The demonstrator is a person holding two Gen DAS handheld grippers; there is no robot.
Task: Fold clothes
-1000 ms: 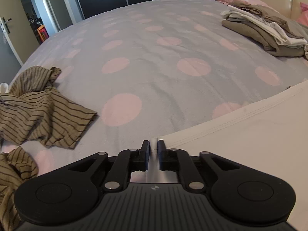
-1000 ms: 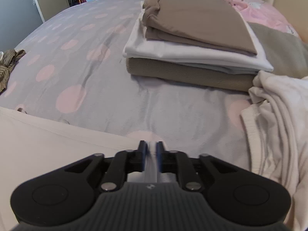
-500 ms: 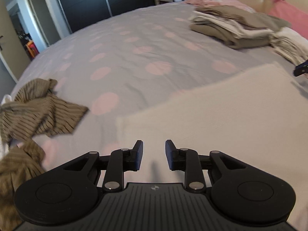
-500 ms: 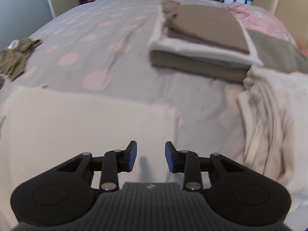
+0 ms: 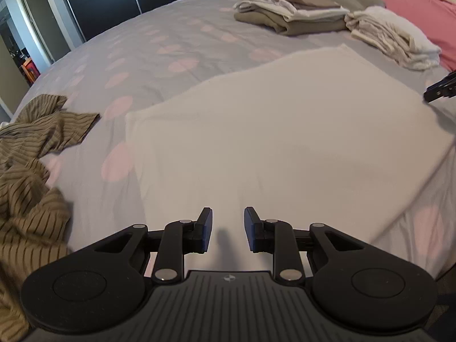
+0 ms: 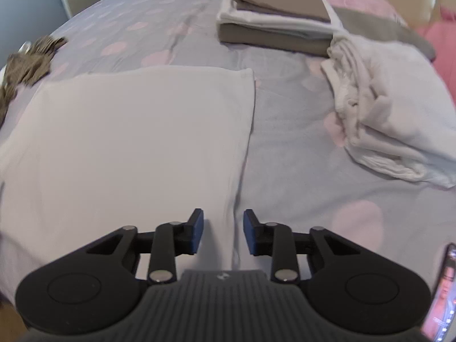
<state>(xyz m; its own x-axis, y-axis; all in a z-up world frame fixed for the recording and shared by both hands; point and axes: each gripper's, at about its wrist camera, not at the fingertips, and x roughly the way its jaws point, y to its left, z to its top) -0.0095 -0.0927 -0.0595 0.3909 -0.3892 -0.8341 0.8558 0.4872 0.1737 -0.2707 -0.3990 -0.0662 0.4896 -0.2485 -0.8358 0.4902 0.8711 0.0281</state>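
Both my claws hang part open and empty: left claw (image 5: 228, 229), right claw (image 6: 223, 232), its jaws just narrowing. Folded white garment (image 5: 285, 131) lies flat on bed (image 5: 159, 37), 12 o'clock of left claw; folded stack (image 6: 273, 22) at 1 o'clock.

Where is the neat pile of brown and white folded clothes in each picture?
Left wrist view: the folded pile sits at the top, right of middle, far across the bed.
Right wrist view: the folded pile sits at the top, a little right of middle.
Shared landmark: the rumpled white bundle lies just right of the pile in both views.
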